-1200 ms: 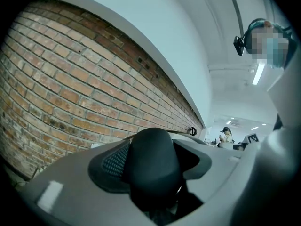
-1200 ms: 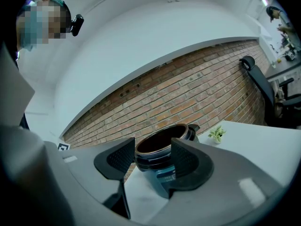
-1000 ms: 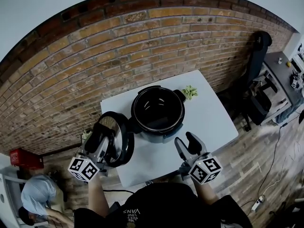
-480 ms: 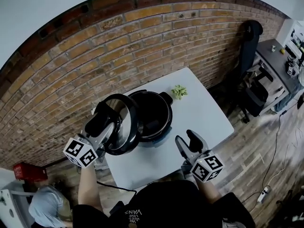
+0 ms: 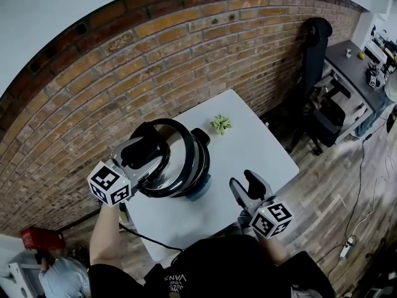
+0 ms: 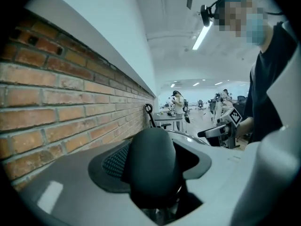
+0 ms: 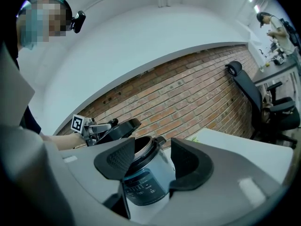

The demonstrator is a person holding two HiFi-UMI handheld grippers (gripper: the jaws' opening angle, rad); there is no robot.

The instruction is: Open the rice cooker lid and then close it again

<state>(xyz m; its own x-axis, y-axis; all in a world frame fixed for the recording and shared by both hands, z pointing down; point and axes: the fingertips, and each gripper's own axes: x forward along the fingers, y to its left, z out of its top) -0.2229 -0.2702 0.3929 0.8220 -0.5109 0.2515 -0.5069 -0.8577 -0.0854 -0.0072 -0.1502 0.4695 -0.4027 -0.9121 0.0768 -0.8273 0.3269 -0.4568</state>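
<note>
A white tabletop (image 5: 260, 151) stands against a long brick wall (image 5: 155, 61) on a wooden floor (image 5: 335, 203). A black office chair (image 5: 316, 61) and a grey desk (image 5: 356, 58) sit off to the right. The gripper views show an open hall behind, with strip lights on the ceiling and people standing far off. A small green sprig (image 5: 219, 124) lies near the tabletop's far edge, apart from the rice cooker (image 5: 200, 189), which stands toward the left side.

The left hand-held gripper (image 5: 146, 149) is clenched on the black handle (image 6: 151, 166) of the lid (image 5: 183, 157). Its own view shows the handle filling the space between the jaws. The lid is tilted over the top of the cooker. From the right gripper view it sits above the left part of the rim with the pot's mouth partly showing — not seated, though I cannot tell whether an edge touches.

The right hand-held gripper (image 5: 248, 188) hangs over the near right part of the tabletop, jaws wide apart and grasping nothing. The cooker's front panel shows beyond the gap — well clear of the pads.
</note>
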